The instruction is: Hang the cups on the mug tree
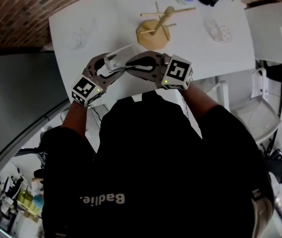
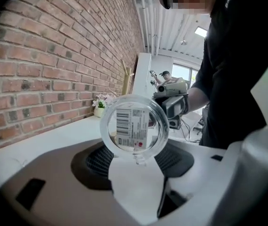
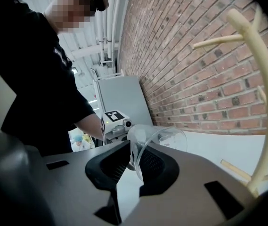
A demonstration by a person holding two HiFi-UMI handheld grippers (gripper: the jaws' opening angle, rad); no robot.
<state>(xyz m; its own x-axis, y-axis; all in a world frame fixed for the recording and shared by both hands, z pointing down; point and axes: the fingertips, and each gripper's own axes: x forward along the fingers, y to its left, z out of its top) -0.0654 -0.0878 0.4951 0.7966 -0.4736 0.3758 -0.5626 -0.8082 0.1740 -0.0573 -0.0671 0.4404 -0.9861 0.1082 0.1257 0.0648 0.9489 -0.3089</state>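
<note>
1 cup (image 2: 134,126); right gripper (image 3: 134,163) pinches its rim; left gripper (image 2: 134,160) flanks base.

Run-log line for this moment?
right tool: shut on clear cup rim | left tool: around cup base, grip unclear | mug tree: no cup hung

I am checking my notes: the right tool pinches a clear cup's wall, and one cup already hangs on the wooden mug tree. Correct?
Not fully. The right tool does pinch the wall of the clear cup, but no cup hangs on the wooden mug tree: the head view shows its pegs bare.
</note>
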